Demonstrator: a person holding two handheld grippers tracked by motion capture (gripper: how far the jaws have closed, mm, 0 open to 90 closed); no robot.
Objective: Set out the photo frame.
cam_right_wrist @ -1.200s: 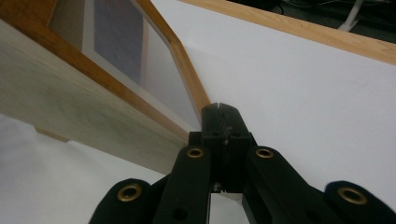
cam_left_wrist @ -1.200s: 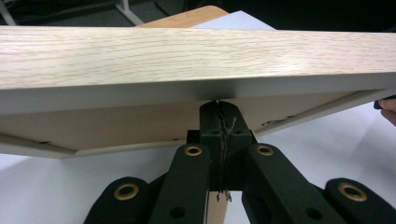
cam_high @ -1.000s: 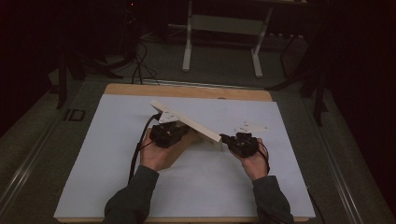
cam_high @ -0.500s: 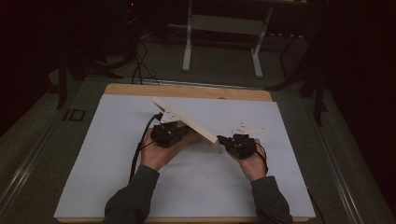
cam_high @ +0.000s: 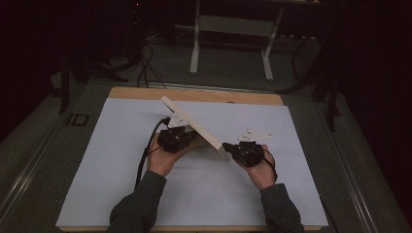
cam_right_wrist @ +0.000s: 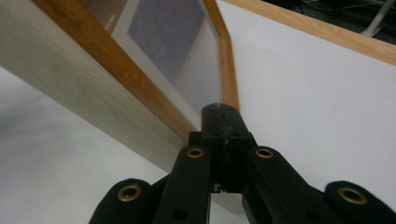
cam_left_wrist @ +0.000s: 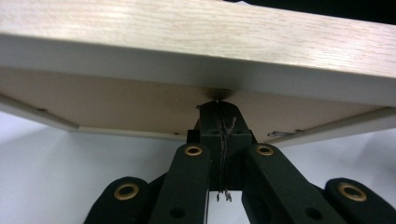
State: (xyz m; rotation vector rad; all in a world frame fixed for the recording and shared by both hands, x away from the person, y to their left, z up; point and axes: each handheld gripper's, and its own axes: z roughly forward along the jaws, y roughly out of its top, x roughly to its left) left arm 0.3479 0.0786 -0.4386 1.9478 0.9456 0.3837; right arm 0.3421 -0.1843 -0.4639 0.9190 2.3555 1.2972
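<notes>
A light wooden picture frame (cam_high: pixel 194 127) stands tilted over the white sheet, its far end raised and its near end low. My left gripper (cam_high: pixel 190 141) sits under the frame's left side; in the left gripper view its jaws (cam_left_wrist: pixel 219 108) are shut together, tips touching the brown back panel below the frame's (cam_left_wrist: pixel 187 32) pale edge. My right gripper (cam_high: pixel 230 148) is at the frame's near end. In the right gripper view its shut tips (cam_right_wrist: pixel 220 113) rest against the frame's (cam_right_wrist: pixel 93 88) rim beside the glazed front.
A white sheet (cam_high: pixel 121 170) covers the wooden table (cam_high: pixel 145 92), whose far edge shows bare. Beyond the table stand a white metal stand (cam_high: pixel 233 29) and dark cables on the floor. The person's sleeves come in from the bottom edge.
My right hand has shifted slightly left toward the frame's near end. The left hand and the frame's tilt look nearly the same.
</notes>
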